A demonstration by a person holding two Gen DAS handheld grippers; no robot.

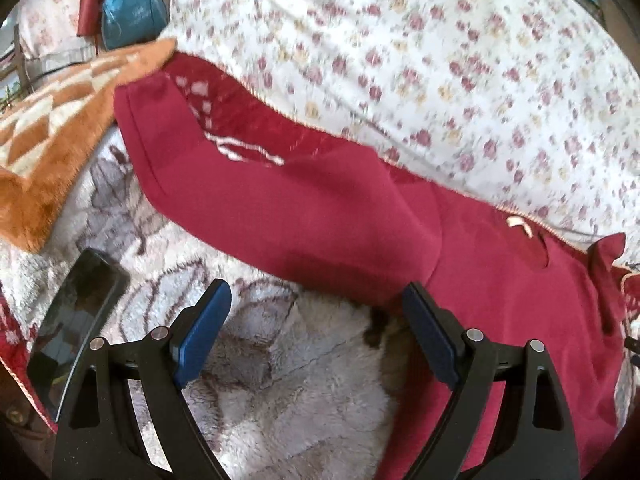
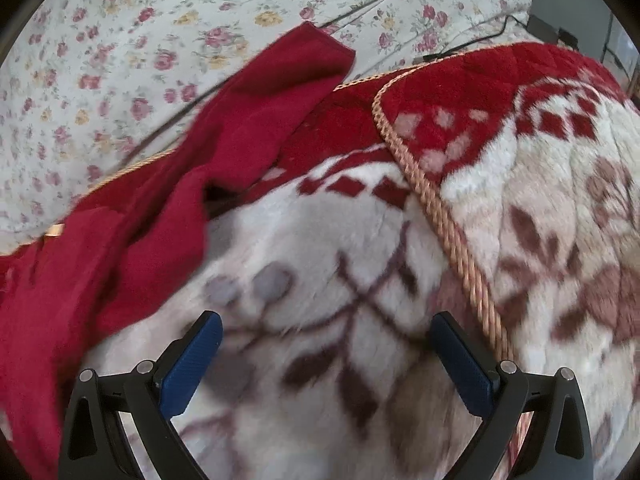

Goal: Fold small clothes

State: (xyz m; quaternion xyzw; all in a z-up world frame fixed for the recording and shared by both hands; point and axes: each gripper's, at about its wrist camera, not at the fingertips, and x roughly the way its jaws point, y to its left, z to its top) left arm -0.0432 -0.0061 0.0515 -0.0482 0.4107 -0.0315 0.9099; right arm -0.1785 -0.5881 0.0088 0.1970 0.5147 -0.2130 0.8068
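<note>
Fleece surface: a plush blanket [image 1: 280,392], pale with brown leaf-and-line patterning, carries everything; its red border, trimmed with a twisted cord [image 2: 452,232], shows in the right wrist view.
Beyond the blanket: a white floral sheet [image 1: 440,60] with small red and yellow roses fills the far side in both views; a dark cable [image 2: 472,42] lies across it.
Room: little of it shows; only a grey strip at the far right of the right wrist view.
Other things: an orange-and-cream checked plush piece [image 1: 52,128] lies at the blanket's far left edge, a blue bag [image 1: 128,12] behind it, and a dark phone [image 1: 76,320] lies flat on the fleece near the left edge.
Garment: a dark red knit garment [image 1: 328,216] lies along the blanket's far edge, where the red border meets the floral sheet.
Long axis: it runs along that far edge, slanting from upper left to lower right in the left wrist view; one narrow hemmed end [image 2: 312,56] reaches out onto the floral sheet.
Lie: rumpled, with a loose fold along its near side.
Left tool [image 1: 316,336]: blue pads spread wide, holding nothing; its right finger is at the garment's near edge, though contact cannot be told.
Right tool [image 2: 328,364]: spread wide over bare fleece, holding nothing, the garment off to its left.
</note>
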